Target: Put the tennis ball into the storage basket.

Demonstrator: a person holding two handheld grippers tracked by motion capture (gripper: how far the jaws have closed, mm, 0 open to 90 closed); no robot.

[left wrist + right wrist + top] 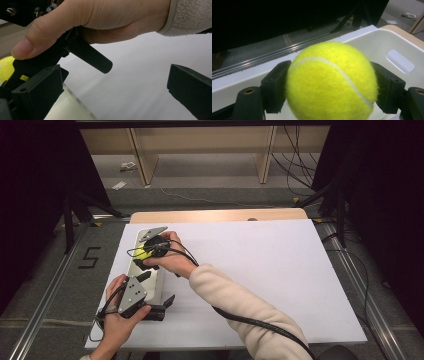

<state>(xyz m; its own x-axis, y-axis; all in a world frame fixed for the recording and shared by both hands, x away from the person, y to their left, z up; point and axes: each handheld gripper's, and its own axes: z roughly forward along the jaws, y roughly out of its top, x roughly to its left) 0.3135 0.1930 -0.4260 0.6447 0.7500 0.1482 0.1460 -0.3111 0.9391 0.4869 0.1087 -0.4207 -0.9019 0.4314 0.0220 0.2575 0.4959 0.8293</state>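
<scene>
Filling the near foreground of the right gripper view, the tennis ball (332, 82) is being clamped between the right gripper's (329, 87) two black fingers (275, 87), one pad pressing on each flank. It is hanging just above the white bin (387, 45), whose far wall and handle slot are showing behind it. From the high view, the right gripper (150, 251) is hovering over the bin (136, 265) at the left side of the white worktop (280, 270), with the ball (142, 253) peeking out yellow beneath the hand.

Doing this step well probably means keeping the squeeze steady and lowering the ball inside the walls before letting go, since a tennis ball dropped from height is likely to bounce out.

Meanwhile the left gripper (150, 310) is resting beside the bin's near end, its fingers (37, 95) standing spread apart and grasping nothing; it could be steadying the bin if that starts sliding.
</scene>
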